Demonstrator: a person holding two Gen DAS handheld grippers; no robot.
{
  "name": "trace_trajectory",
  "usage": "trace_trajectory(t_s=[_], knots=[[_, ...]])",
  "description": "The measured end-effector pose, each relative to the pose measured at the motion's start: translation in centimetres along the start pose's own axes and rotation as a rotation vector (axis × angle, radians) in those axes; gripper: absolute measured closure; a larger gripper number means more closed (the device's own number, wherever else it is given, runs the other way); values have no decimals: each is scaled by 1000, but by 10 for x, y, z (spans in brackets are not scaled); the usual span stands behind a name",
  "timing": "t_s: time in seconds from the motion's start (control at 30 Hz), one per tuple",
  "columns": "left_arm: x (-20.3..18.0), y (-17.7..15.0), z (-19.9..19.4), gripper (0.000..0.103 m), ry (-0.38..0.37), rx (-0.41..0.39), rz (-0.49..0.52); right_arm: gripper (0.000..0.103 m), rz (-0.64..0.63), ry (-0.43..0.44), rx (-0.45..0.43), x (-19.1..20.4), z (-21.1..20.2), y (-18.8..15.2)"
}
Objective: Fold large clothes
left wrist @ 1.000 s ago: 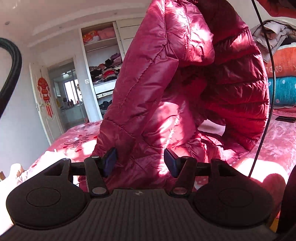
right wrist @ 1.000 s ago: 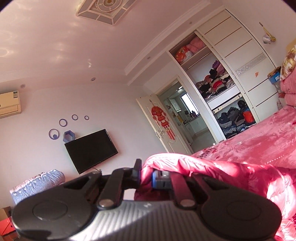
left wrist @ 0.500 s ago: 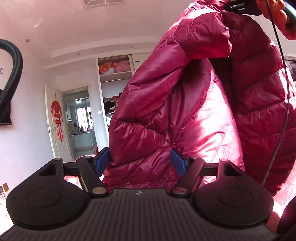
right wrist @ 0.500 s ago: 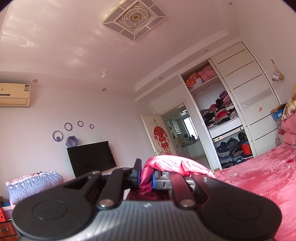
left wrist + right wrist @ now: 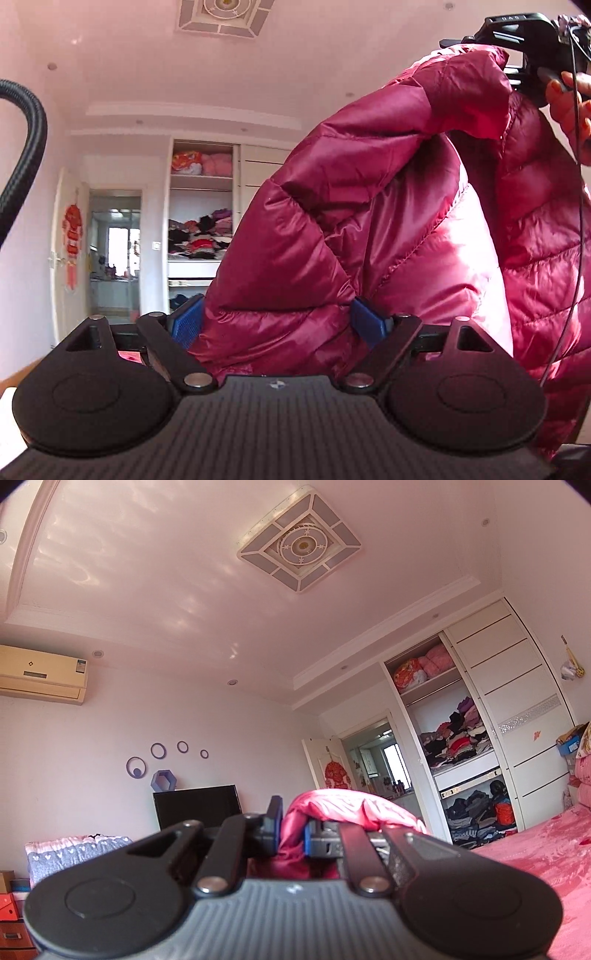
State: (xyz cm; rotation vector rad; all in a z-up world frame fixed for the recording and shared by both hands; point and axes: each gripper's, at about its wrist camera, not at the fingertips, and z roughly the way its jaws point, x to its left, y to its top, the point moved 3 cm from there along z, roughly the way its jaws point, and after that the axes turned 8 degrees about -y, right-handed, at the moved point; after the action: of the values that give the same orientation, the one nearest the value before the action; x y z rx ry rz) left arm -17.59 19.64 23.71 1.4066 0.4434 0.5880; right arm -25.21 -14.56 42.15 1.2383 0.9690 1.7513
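Note:
A shiny red quilted down jacket (image 5: 388, 236) hangs in the air in the left wrist view. My right gripper (image 5: 517, 48) pinches its upper edge at the top right there. In the right wrist view my right gripper (image 5: 293, 829) is shut on a fold of the jacket (image 5: 347, 808). My left gripper (image 5: 277, 325) is open, its blue pads (image 5: 186, 321) wide apart on either side of a bulky lower part of the jacket, which fills the gap between them.
A bed with a pink cover (image 5: 535, 849) lies at the lower right. An open wardrobe (image 5: 458, 746) full of clothes stands beyond it, next to a doorway (image 5: 114, 254). A black TV (image 5: 197, 805) stands against the far wall. A black hose (image 5: 22, 155) arcs at left.
Both grippers have risen with the jacket, lifting it well above the bed. The views have tilted up towards the ceiling. The left gripper stays open around the jacket's lower part.

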Motion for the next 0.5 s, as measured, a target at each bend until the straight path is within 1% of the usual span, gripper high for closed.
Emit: trace_trajectory(t_s=[0.07, 0.13, 0.17, 0.2, 0.27, 0.3, 0.33, 0.37, 0.43, 0.5], knots=[[15, 5, 21, 0, -62, -16, -57, 95, -3, 3, -5, -1, -2, 2], [22, 8, 36, 1, -93, -22, -91, 94, -6, -12, -6, -4, 0, 1], [28, 10, 44, 9, -108, -19, -112, 94, -3, -22, -1, -7, 2, 0], [29, 11, 50, 14, -121, -16, -128, 94, -5, -33, 3, -9, 4, -1], [30, 11, 64, 40, -125, 6, -148, 92, -14, -83, 13, -20, 11, -7], [31, 10, 70, 46, -122, 16, -145, 92, -6, -102, 22, -28, 14, -10], [32, 8, 77, 57, -118, 28, -139, 91, 7, -121, 33, -36, 19, -13], [37, 6, 82, 63, -112, 43, -135, 91, 17, -146, 45, -46, 25, -18], [43, 4, 92, 69, -105, 63, -136, 91, 11, -192, 60, -65, 37, -27], [57, 0, 94, 71, -91, 80, -125, 91, 42, -208, 78, -86, 51, -35]])
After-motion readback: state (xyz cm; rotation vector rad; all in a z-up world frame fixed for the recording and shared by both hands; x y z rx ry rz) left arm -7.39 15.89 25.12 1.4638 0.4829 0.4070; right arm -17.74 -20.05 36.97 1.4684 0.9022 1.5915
